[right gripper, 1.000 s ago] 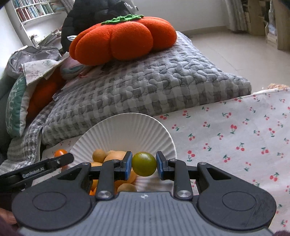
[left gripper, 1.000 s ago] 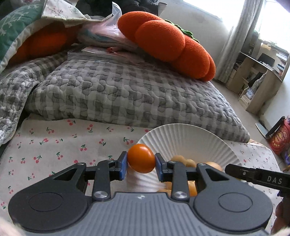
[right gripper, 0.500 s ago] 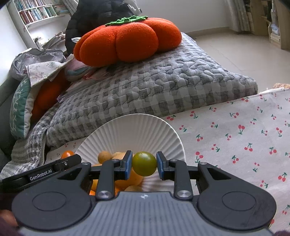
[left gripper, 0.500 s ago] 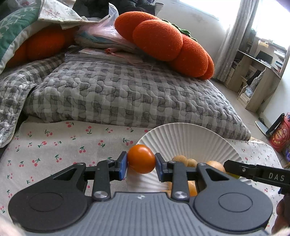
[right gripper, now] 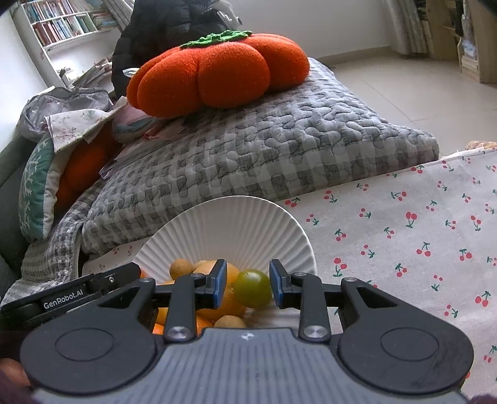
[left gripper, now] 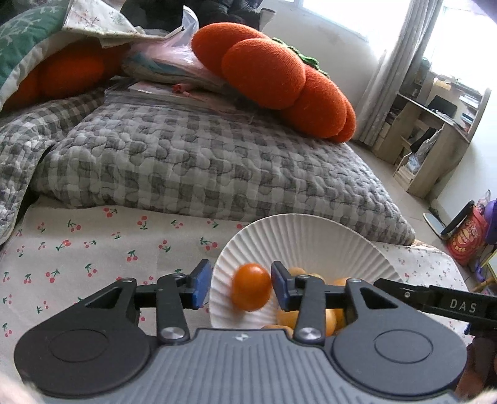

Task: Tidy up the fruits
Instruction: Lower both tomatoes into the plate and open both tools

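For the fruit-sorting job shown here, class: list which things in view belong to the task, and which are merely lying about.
Part of the job:
- orange tomato, between the open left gripper jaws
- green tomato, between the open right gripper jaws
- white ribbed plate
- fruit pile on the plate

Lying about:
- pumpkin cushion
- grey checked quilt
- cherry-print cloth
- bookshelf

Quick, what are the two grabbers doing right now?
Left gripper: open, orange tomato loose and blurred between its fingers.
Right gripper: open, green tomato loose between its fingers.
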Demonstrator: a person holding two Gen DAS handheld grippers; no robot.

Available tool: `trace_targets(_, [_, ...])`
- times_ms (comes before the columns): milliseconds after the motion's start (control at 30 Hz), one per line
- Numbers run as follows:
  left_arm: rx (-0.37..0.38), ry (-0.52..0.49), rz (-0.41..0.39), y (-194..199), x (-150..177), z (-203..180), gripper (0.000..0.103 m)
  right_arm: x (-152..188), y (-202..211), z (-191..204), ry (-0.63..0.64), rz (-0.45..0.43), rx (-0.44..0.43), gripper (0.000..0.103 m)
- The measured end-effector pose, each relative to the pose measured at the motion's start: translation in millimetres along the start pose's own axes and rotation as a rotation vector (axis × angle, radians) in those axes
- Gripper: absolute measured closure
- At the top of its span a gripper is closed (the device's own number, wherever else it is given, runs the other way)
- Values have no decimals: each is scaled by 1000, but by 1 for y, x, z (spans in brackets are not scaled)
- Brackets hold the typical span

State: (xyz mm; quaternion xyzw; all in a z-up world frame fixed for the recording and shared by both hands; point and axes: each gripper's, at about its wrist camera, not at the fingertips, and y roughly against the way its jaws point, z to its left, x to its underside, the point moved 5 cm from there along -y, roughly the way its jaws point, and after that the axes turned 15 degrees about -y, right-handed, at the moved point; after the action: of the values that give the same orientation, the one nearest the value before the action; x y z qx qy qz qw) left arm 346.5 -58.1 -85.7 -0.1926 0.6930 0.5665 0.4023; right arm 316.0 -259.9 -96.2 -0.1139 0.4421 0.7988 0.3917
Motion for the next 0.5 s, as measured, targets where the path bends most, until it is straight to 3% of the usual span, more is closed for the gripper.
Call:
trace_targets(333, [-5, 21, 4, 22, 6, 8, 64, -3, 20, 5, 15, -33, 3, 75])
trace_targets(500, [-15, 44, 1, 47, 12, 18, 64, 5, 34, 14, 97, -52, 26, 73])
